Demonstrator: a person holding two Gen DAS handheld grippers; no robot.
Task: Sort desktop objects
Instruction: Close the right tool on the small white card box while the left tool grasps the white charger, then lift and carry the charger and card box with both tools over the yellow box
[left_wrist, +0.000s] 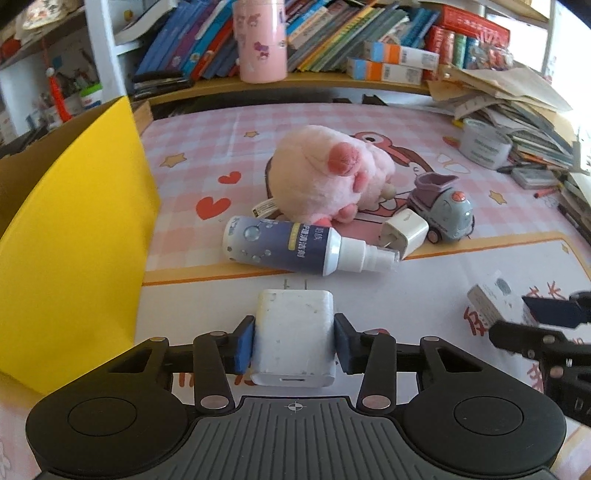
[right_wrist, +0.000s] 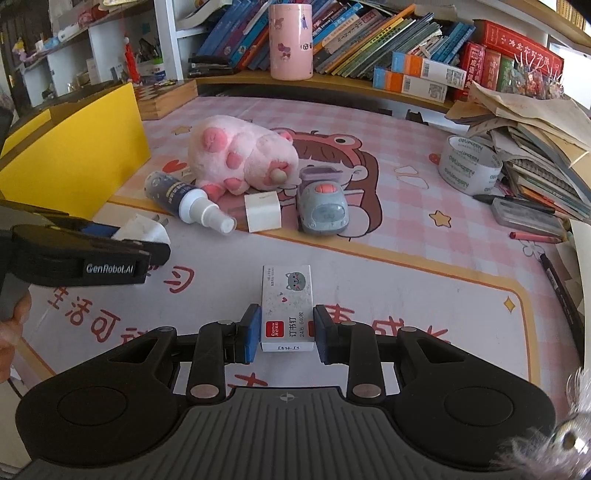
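— What is the left gripper (left_wrist: 294, 339) holding?

— A big white charger block (left_wrist: 294, 338). The blue fingers (left_wrist: 244, 345) press on both its sides, so it is held tight, low over the table (left_wrist: 424, 280).

— And the right gripper (right_wrist: 287, 328)?

— It has a little white staple box (right_wrist: 287, 306) with a grey cat face on it. Its fingers (right_wrist: 250, 332) squeeze the box from left and right. The box looks like it is just above the pink mat (right_wrist: 388, 236), near the front edge.

— What else is on the table?

— A pink plush toy (right_wrist: 240, 158) lies in the middle. A spray bottle (right_wrist: 184, 199) lies on its side, just beside the plush. Next to its nozzle is a small white plug cube (right_wrist: 262, 212), and beside that is a grey toy car (right_wrist: 323, 210).

— What is the yellow thing?

— A yellow box (left_wrist: 77, 236) at the left side. A roll of tape (right_wrist: 469, 164) sits far to the right, near a pile of papers (right_wrist: 524, 122).
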